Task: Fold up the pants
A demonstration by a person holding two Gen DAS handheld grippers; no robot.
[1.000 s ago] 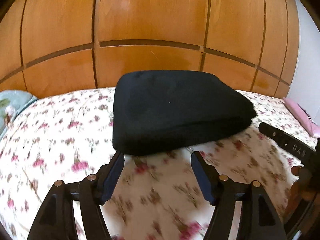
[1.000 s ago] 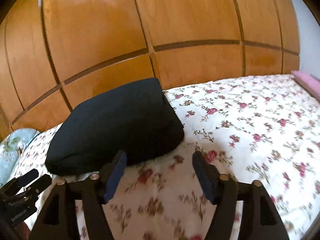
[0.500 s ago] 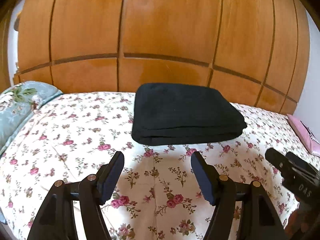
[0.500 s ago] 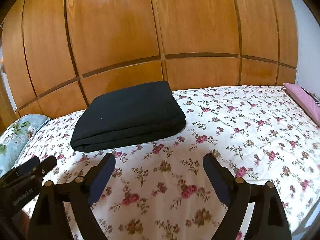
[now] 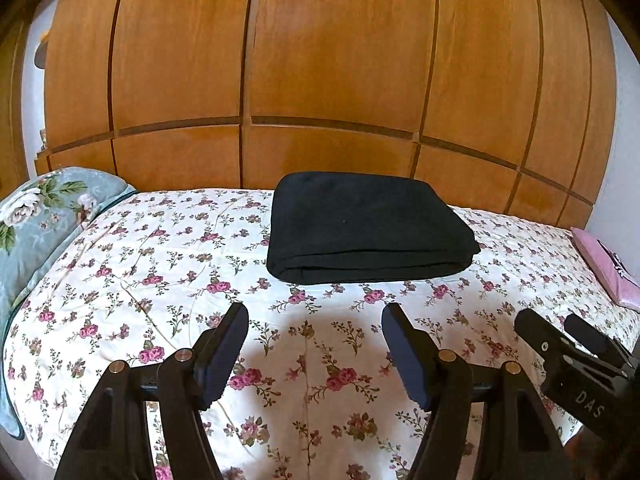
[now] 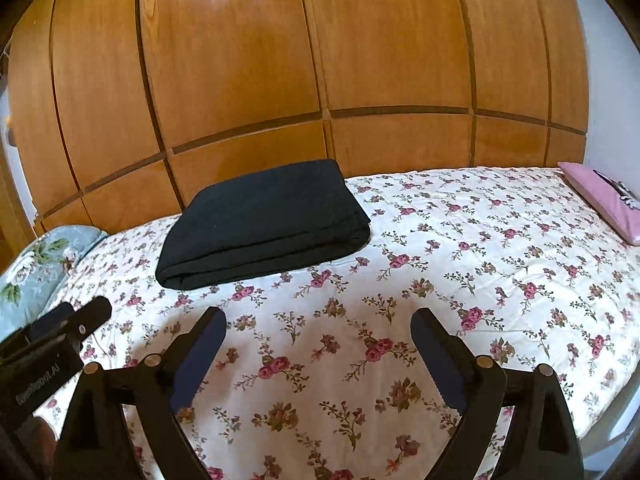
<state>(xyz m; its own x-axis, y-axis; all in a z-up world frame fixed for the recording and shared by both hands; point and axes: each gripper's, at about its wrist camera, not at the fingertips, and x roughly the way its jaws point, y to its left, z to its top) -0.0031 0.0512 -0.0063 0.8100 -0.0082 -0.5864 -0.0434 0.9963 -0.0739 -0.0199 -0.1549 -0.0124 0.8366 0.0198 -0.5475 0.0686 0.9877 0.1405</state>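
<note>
Black pants (image 5: 368, 226), rose-print white bedspread (image 5: 160, 264)

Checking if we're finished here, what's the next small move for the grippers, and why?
Probably just hold both back: the pants lie in a neat folded stack on the bed, and the left gripper and right gripper are open, holding nothing.

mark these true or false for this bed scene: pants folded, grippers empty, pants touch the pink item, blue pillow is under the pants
1. The pants lie folded on the bed. True.
2. Both grippers are empty. True: the left hand-held gripper and the right hand-held gripper hold nothing, jaws apart.
3. The pants touch the pink item. False: bare sheet lies between them.
4. The blue pillow is under the pants. False: it lies apart, at the bed's end.
</note>
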